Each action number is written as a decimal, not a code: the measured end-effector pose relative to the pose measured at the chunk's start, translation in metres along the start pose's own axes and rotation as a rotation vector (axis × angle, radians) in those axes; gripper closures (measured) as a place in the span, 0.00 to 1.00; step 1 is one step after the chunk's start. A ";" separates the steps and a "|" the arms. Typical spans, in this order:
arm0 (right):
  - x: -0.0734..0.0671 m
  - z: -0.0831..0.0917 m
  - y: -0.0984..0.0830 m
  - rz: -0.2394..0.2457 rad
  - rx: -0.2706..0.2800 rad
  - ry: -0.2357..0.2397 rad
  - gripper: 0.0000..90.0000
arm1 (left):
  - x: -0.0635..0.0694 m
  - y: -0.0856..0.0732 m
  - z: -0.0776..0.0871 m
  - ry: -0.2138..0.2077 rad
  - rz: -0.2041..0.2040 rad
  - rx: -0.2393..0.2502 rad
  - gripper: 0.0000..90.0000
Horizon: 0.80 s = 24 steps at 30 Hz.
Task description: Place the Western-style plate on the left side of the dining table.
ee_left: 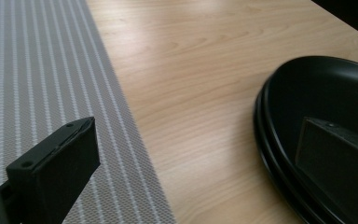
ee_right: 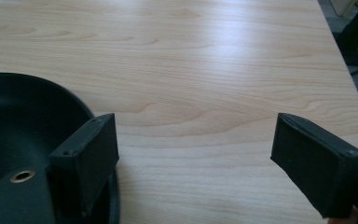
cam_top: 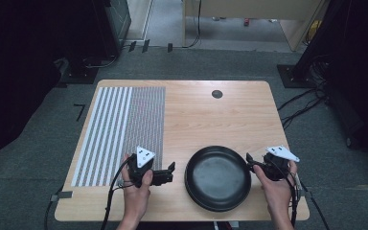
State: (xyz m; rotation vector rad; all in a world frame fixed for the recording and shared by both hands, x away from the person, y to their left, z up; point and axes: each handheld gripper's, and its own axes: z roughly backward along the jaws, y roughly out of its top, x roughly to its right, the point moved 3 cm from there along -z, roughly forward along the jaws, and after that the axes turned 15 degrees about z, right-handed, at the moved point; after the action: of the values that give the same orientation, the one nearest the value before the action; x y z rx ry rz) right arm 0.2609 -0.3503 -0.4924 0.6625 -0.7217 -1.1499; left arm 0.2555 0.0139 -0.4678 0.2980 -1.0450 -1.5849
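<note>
Two grippers, left [cam_top: 170,171] and right [cam_top: 251,162], jaws wide apart and holding nothing, flanking stacked empty black pans [cam_top: 218,177]

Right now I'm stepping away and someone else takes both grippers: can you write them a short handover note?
Left gripper: open, holding nothing, beside the left rim of the stacked black plates.
Right gripper: open, holding nothing, at the plates' right rim.
Plates sit near the front edge of the wooden table; the striped placemat lies to their left, bare.
Done: nothing gripped or lifted.
Left: probably grip the plates and move them.
</note>
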 end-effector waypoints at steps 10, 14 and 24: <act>-0.023 0.007 0.003 -0.001 0.033 0.052 0.18 | 0.030 -0.020 -0.014 -0.067 -0.057 -0.048 0.00; -0.029 0.016 0.005 0.020 0.060 0.041 0.19 | 0.040 -0.029 -0.020 -0.081 -0.076 -0.064 0.00; -0.038 0.030 -0.002 0.011 0.137 0.038 0.26 | 0.064 -0.053 -0.029 -0.162 -0.100 -0.121 0.00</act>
State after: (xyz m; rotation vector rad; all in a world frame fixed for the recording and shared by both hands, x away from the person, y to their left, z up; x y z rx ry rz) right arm 0.2268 -0.3178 -0.4818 0.7926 -0.7757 -1.0820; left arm 0.2204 -0.0593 -0.5023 0.1430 -1.0659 -1.7779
